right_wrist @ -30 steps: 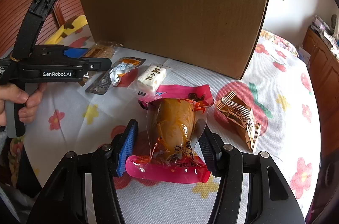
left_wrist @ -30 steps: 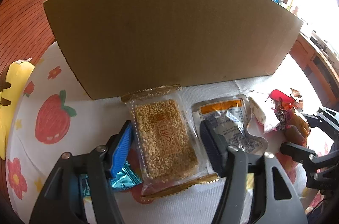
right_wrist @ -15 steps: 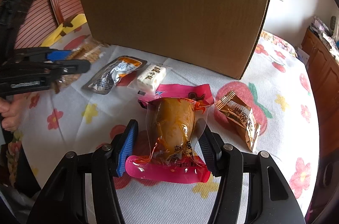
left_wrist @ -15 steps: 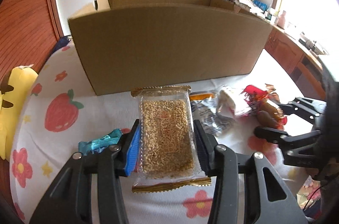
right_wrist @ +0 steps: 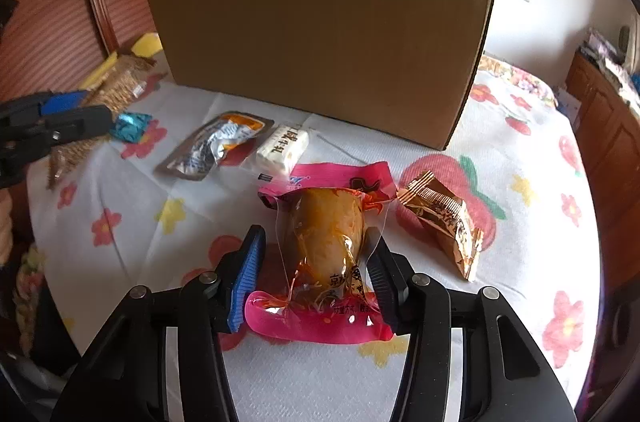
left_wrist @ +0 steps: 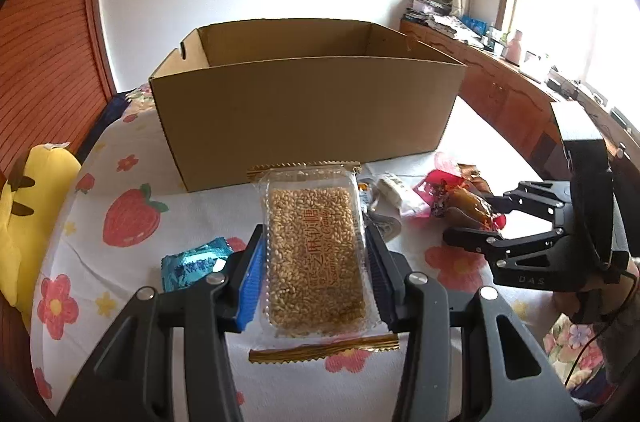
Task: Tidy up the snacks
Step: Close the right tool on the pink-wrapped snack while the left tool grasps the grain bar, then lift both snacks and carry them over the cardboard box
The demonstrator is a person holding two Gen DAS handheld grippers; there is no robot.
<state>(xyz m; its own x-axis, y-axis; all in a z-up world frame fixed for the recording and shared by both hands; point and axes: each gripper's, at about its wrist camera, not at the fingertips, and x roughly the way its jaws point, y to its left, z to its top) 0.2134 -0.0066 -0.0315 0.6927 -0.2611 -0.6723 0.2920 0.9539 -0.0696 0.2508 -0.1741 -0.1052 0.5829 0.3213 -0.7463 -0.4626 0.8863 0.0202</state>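
My left tool (left_wrist: 314, 276) has squeezed the sesame bar (left_wrist: 316, 254) and lifted it toward the box (left_wrist: 304, 118), while my right tool (right_wrist: 316, 280) is closing on the sausage pack (right_wrist: 324, 246).

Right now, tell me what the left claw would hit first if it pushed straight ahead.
Probably the near wall of the cardboard box: it stands directly beyond the sesame candy pack that the left claw grips, though depth is uncertain.

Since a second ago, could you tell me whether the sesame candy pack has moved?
Yes: the sesame candy pack, clamped in the left gripper, has lifted off the tablecloth and now hangs before the cardboard box.
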